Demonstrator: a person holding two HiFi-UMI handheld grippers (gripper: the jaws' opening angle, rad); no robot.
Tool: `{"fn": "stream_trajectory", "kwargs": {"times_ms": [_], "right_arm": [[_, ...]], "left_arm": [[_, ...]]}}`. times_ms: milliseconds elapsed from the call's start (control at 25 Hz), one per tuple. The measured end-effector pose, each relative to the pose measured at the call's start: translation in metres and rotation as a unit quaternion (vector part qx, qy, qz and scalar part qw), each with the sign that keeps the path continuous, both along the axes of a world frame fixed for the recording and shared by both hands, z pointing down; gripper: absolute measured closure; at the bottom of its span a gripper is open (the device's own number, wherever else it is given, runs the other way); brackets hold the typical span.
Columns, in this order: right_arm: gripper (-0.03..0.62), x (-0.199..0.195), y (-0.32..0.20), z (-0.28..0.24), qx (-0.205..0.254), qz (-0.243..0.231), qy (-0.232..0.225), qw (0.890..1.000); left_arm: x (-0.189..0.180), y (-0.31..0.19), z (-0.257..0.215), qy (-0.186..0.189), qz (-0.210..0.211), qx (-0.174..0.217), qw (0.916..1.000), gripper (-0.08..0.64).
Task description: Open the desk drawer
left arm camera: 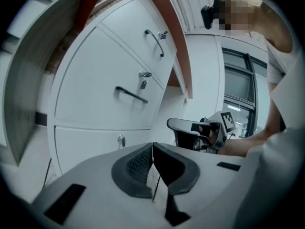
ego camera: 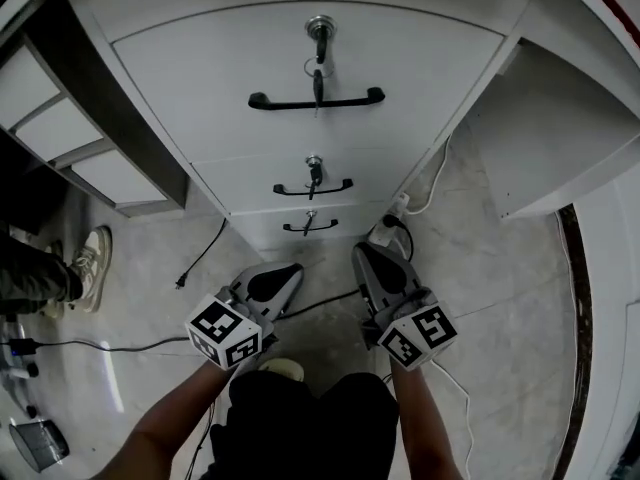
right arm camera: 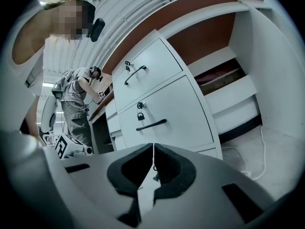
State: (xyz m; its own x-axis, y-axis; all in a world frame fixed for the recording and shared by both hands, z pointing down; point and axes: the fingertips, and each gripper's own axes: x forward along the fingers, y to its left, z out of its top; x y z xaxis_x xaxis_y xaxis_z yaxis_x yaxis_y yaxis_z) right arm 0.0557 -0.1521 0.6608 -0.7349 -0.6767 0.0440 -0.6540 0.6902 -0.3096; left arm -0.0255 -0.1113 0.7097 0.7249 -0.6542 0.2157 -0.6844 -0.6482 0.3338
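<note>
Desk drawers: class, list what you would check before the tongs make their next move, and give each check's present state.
1. Left tongs empty: ok, shut on nothing.
2. Right tongs empty: ok, shut on nothing.
3. Tongs open wide enough for a handle: not ok, both are shut.
4. Top drawer handle free to reach: ok, nothing in front of it.
5. Tongs at a handle: not ok, both hang short of every handle.
6. Drawers unlocked: cannot tell; a key sits in the top lock.
</note>
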Motion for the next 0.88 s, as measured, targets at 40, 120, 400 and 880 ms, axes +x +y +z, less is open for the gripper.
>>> {"fn": "stream_trajectory", "kwargs": {"times_ms": [40,120,400,880], "right_arm": [[0.574,-0.001,0.001,0.007,-0.001,-0.006,0.0,1.0],[0.575,-0.004,0.003,0.019,-0.002,-0.018,0.004,1.0],[0.574,-0.007,0.006,0.056,-0.019,-0.045,-0.007,0.999],[0.574,-0.03,-0.017,0.14,-0.166,-0.045,-0.093,0.981]], "left_arm": [[-0.004,0.0,0.01,0.007,-0.006,-0.011,0.9999,0.549],[-0.011,-0.001,0.025,0.023,-0.016,-0.025,0.9993,0.549],[-0.024,-0.022,0.062,0.085,-0.041,-0.066,0.9933,0.549],[-0.032,-0.044,0.112,0.223,-0.089,-0.174,0.9551,0.549]]}}
